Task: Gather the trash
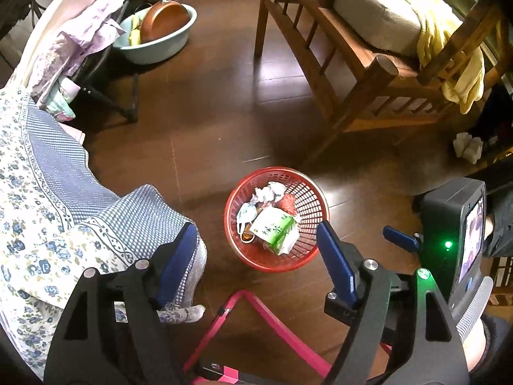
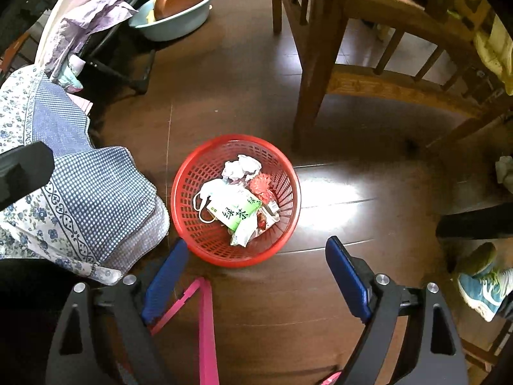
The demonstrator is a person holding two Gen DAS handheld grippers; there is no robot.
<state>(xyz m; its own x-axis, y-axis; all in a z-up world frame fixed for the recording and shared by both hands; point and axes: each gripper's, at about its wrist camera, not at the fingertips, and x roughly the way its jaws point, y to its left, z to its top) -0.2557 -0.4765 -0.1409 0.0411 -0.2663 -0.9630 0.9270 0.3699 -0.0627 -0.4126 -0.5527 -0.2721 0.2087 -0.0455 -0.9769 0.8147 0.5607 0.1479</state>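
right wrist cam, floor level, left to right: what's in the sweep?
blue patterned bedding → red basket holding the trash → bare floor → blue sneaker

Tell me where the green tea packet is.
The green tea packet lies in the red basket on the floor, centre of both views, beside a face mask.

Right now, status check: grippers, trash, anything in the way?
Left gripper and right gripper open, empty, above floor. Trash in red basket: green pack, crumpled paper, mask. Blue bedding beside basket.
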